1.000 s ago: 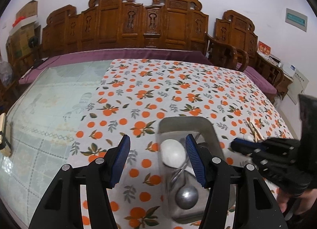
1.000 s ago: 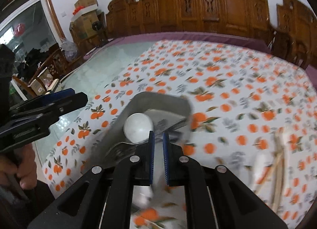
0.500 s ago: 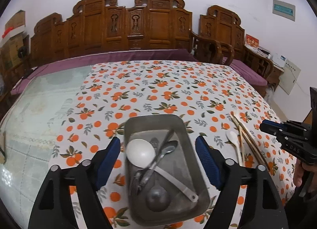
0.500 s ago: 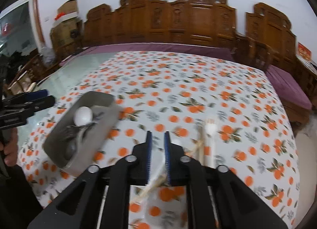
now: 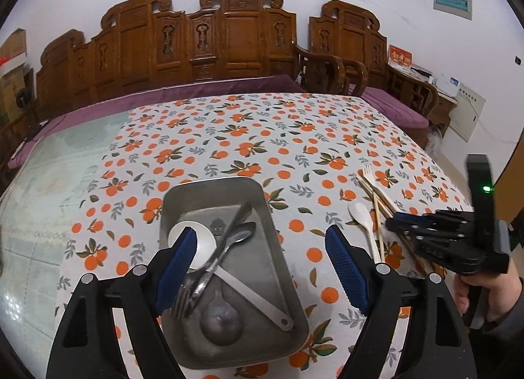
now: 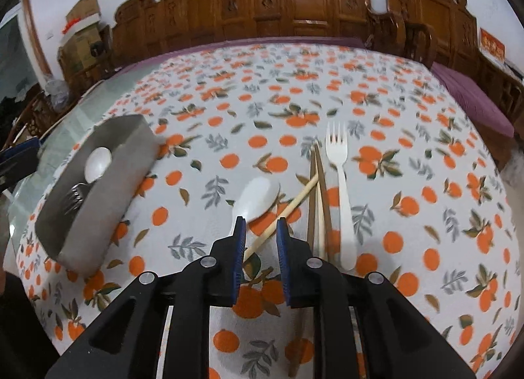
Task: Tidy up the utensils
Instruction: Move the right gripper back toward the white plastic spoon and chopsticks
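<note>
Tray [image 5: 262, 205]: grey metal, rectangular, holding a white spoon [image 5: 204, 243], metal spoons and a fork
Loose on cloth: white plastic spoon [image 6: 258, 197], white fork [image 6: 340, 179], crossed wooden chopsticks [image 6: 316, 189], lying flat beside the tray

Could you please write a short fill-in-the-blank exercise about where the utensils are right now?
1. The metal tray sits on the ____-patterned tablecloth.
2. The white plastic fork lies ____ the tray.
3. The right gripper hovers nearest the white ____.
4. The left gripper is ____.

Missing words: orange; outside; spoon; open
</note>
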Tool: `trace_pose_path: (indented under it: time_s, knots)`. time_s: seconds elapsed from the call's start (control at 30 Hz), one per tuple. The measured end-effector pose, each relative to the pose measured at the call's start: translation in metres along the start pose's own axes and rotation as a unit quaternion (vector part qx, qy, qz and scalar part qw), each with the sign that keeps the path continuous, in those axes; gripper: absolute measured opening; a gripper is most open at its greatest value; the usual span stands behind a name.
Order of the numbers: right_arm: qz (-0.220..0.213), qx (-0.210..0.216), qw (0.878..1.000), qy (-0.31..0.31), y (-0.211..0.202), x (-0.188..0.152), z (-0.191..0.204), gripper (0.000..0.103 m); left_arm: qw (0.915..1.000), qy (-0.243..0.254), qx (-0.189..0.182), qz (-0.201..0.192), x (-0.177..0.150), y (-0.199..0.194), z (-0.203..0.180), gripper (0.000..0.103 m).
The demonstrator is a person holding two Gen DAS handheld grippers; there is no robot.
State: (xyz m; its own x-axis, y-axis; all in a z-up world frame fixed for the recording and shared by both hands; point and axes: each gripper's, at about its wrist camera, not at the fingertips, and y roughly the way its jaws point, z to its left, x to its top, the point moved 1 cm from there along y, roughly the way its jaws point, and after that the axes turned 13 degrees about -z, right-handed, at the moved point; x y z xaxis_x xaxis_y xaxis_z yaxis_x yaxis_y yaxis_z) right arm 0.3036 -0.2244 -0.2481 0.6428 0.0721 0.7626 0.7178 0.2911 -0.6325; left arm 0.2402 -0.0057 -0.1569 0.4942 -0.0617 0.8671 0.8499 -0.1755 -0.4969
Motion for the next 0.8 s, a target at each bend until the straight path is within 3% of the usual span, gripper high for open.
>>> trace_pose_path:
  time_s: [0.2,0.8]
  knots:
    - [0.021,-0.02,1.0,-0.009,0.016,-0.009,0.002,0.021,0.9999,0.01,-0.004,0.004,-0.004,0.002,-0.008,0.077]
    - [0.046,-0.05,0.998,-0.011,0.012,-0.014,-0.009,0.023,0.9994,0.031,-0.016,0.004,-0.009,0.001,-0.032,0.077]
